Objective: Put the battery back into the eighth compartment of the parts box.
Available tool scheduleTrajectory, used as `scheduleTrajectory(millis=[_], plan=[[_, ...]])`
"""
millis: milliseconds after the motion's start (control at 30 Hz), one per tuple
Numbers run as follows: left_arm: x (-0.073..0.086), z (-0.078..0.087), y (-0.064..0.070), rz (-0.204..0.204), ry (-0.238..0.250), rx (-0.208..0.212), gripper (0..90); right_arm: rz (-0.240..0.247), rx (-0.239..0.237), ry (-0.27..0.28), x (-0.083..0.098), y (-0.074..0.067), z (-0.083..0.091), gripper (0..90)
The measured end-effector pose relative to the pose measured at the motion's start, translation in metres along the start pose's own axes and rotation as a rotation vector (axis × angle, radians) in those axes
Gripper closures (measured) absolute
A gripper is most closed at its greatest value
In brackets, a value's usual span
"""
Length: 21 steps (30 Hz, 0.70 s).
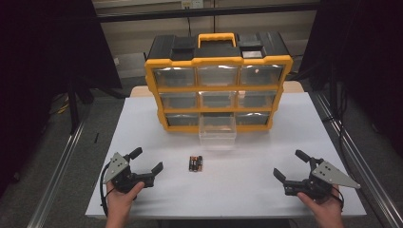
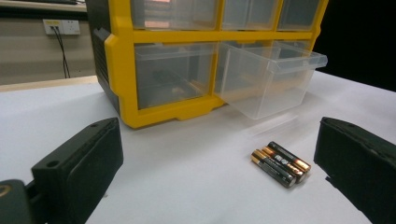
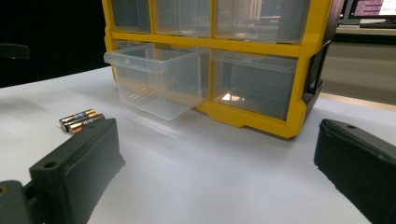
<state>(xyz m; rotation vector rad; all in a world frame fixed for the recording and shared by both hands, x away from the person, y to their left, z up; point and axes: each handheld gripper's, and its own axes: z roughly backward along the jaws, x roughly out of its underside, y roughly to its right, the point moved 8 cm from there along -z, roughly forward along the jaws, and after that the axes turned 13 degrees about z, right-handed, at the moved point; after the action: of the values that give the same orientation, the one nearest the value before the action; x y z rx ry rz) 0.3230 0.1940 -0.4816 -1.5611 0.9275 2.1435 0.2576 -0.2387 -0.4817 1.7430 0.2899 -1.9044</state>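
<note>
Both tongs sat open and empty on the white bench. Left tongs were at lower left of the high view, jaws spread wide, angled toward frame centre, nothing between them. Right tongs were at lower right, jaws equally wide apart, also holding nothing.

Batteries: a small bundle lying flat on the bench, just below frame centre in the high view, between the two tongs and well apart from both. In the left gripper view the batteries lay lower right of centre, near the right-hand jaw but not touching it; looked like three cells side by side, black with gold ends. In the right gripper view they showed at mid left, just above the left-hand jaw.

Yellow-and-black drawer cabinet stood upright at upper centre, three rows of three clear drawers, yellow handle on top. Bottom-middle drawer was pulled out toward the batteries, front edge over the bench; it appeared empty. Batteries were near its front, not touching.
</note>
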Motion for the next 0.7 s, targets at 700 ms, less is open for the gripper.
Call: scheduleTrajectory(millis=[700], plan=[[0.000, -0.022, 0.013, 0.013, -0.067, -0.001, 1.0, -0.005, -0.008, 0.008, -0.002, -0.002, -0.001, 0.1]])
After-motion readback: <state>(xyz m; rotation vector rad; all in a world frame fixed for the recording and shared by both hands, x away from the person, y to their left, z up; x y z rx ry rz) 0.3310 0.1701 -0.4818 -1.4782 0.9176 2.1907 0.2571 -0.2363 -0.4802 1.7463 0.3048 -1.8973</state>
